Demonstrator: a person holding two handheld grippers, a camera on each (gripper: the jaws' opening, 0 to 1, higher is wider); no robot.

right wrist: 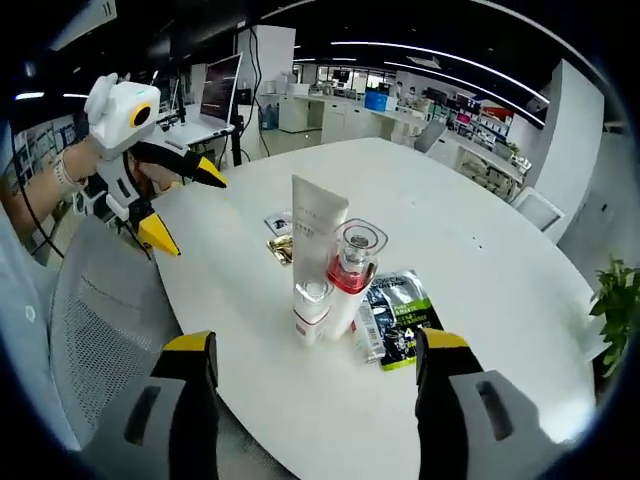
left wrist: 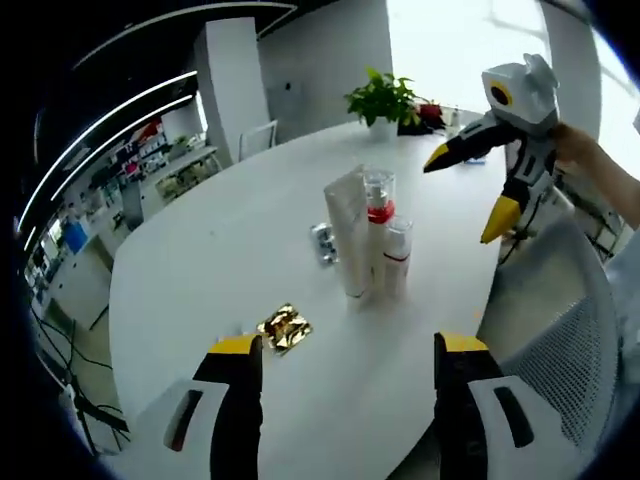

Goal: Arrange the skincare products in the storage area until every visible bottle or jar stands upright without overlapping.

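Observation:
Three skincare products stand upright in a tight cluster in the middle of the white table (left wrist: 230, 260) (right wrist: 480, 250). They are a tall white tube (left wrist: 347, 232) (right wrist: 314, 225), a bottle with a clear cap and red collar (left wrist: 378, 215) (right wrist: 350, 268), and a short white bottle (left wrist: 398, 258) (right wrist: 311, 308). My left gripper (left wrist: 347, 350) (right wrist: 185, 205) is open, hanging back from the cluster with nothing between its jaws. My right gripper (right wrist: 315, 345) (left wrist: 467, 190) is open too, on the opposite side of the table, a little way off the products.
Flat sachets lie around the cluster: a gold one (left wrist: 285, 327) (right wrist: 280, 248), a silver one (left wrist: 323, 243), and a green-and-black one (right wrist: 397, 322). A potted plant (left wrist: 382, 100) stands at the table's far end. A mesh office chair (left wrist: 560, 350) (right wrist: 100, 310) sits at the table edge.

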